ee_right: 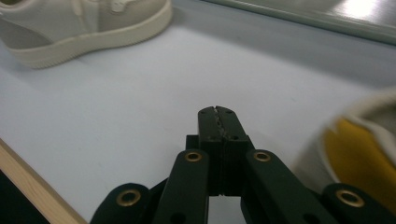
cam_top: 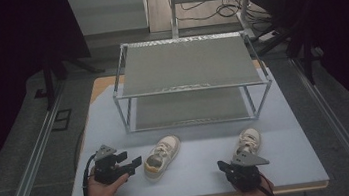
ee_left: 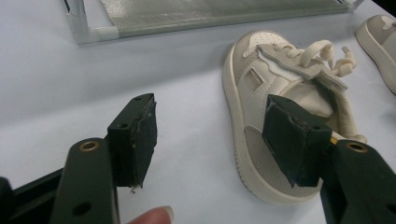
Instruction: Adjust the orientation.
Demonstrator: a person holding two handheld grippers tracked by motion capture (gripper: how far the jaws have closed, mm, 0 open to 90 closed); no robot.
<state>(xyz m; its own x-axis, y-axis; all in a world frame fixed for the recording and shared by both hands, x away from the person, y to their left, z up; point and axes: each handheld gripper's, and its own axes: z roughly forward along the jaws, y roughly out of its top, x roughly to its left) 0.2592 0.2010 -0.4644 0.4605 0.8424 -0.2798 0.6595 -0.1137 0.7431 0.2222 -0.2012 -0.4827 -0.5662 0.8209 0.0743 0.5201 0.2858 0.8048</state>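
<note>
I have the left gripper [cam_top: 133, 164] low at the near left of the table [cam_top: 197, 176], its jaws released and standing apart with nothing pinched between them. In the left gripper view the left sneaker [ee_left: 280, 116] lies just beyond those jaws, cream with loose laces, on its sole, one jaw partly covering its heel end. My right gripper [ee_right: 217, 112] has its jaws clenched tight together, pads touching, holding nothing. It sits at the near right, and the right sneaker [cam_top: 247, 142] lies just beyond it on the table. Both sneakers rest on the pale blue surface in front of the two-tier metal rack [cam_top: 188, 83], well apart from each other.
</note>
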